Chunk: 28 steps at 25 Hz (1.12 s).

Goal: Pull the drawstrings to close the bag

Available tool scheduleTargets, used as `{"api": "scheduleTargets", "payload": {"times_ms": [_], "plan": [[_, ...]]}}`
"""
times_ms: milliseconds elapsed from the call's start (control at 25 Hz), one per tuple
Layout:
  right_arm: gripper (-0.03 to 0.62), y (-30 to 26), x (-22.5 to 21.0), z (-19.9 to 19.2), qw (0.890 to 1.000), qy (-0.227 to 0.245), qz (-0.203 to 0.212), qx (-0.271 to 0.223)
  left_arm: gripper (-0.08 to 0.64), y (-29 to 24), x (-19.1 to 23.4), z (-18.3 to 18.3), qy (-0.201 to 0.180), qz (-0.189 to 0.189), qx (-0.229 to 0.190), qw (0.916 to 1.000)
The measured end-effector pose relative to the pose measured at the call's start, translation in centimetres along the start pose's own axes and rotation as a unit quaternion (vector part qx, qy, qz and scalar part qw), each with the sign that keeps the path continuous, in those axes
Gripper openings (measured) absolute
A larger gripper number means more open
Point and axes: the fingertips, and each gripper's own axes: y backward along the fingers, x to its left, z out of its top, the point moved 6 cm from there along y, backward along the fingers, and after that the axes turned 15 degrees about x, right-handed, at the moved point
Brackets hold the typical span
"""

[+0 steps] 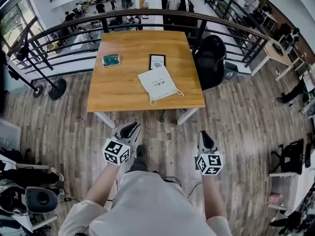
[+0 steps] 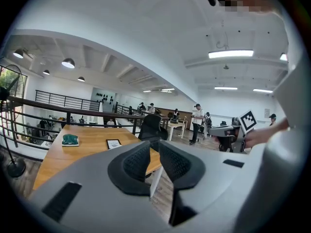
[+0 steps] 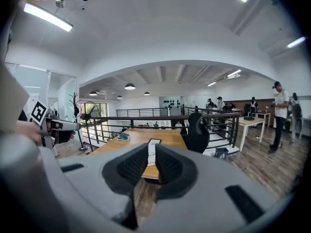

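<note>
A white drawstring bag [image 1: 157, 82] lies flat on the wooden table [image 1: 120, 90], near its front right corner, with its cords trailing toward the front edge. Both grippers are held low near the person's body, short of the table and well apart from the bag. My left gripper [image 1: 133, 127] [image 2: 155, 141] has its jaws a little apart with nothing between them. My right gripper [image 1: 204, 134] [image 3: 152, 144] also shows a narrow gap and holds nothing; the bag [image 3: 151, 155] shows far off through that gap. The left gripper view does not show the bag.
A green object [image 1: 110, 60] and a black framed card [image 1: 157, 61] lie farther back on the table. A black office chair [image 1: 209, 58] stands at the table's right side. A metal railing [image 1: 147, 14] runs behind it, and a fan stand [image 1: 56, 88] is at the left.
</note>
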Motion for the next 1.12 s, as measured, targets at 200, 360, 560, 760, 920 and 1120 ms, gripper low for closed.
{"api": "scheduleTargets", "payload": {"times_ms": [200,360,560,760,920,1120], "plan": [[0.044,-3.1,0.0,1.3,1.000,-0.007,0.000,0.008,0.100,-2.6,2.8,0.8,0.002,-0.013,0.013,0.9998],[0.056,-5.6,0.3,2.5,1.000,-0.002,-0.003,0.021,0.098,-4.6,5.1,1.9,0.006,-0.024,0.019,0.9995],[0.056,-8.7,0.9,3.3,0.999,-0.004,-0.007,0.032,0.098,-6.5,8.2,2.5,0.001,-0.031,0.027,0.9992],[0.055,-11.7,1.3,5.0,0.999,-0.009,-0.023,0.043,0.098,-8.5,11.5,3.8,-0.004,-0.049,0.035,0.9982],[0.055,-14.0,1.4,6.6,0.998,-0.014,-0.040,0.054,0.097,-10.4,14.4,5.3,-0.007,-0.066,0.043,0.9969],[0.055,-16.0,1.4,7.6,0.996,-0.018,-0.058,0.065,0.095,-12.6,16.9,6.2,-0.016,-0.085,0.051,0.9950]]}}
